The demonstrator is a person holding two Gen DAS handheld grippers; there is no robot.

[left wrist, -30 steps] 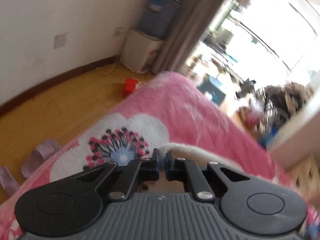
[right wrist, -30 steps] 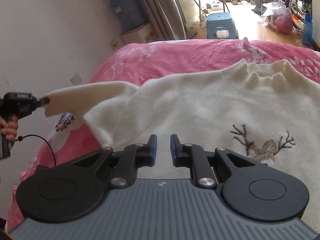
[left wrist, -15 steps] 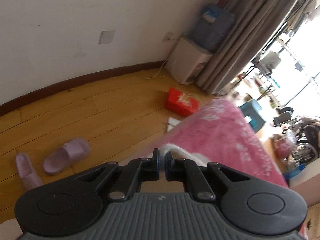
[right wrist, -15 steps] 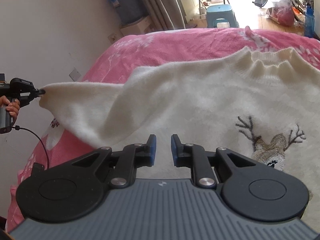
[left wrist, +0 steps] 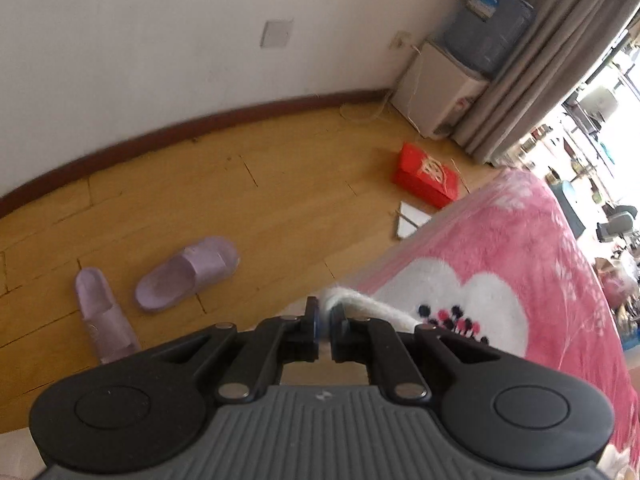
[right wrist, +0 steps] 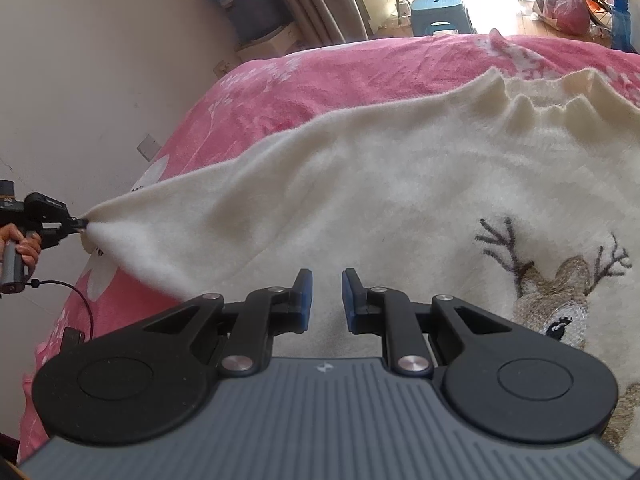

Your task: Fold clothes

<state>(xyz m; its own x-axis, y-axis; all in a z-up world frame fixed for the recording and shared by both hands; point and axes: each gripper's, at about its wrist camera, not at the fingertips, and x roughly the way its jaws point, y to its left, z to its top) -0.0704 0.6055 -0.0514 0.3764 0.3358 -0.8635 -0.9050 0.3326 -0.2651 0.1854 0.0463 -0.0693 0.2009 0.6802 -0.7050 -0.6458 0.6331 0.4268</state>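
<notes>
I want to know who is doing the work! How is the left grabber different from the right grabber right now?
The left gripper is pinched shut on the cuff of the cream sweater; the right gripper is open and holds nothing. The left one pulls the sleeve out past the edge of the pink blanket; the right one hovers over the sweater's body near the deer picture. Both are black with blue pads.

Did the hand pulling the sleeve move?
Yes. The left gripper, shut on the sleeve, has drawn leftward and down off the pink blanket, stretching the sleeve toward the wall.
</notes>
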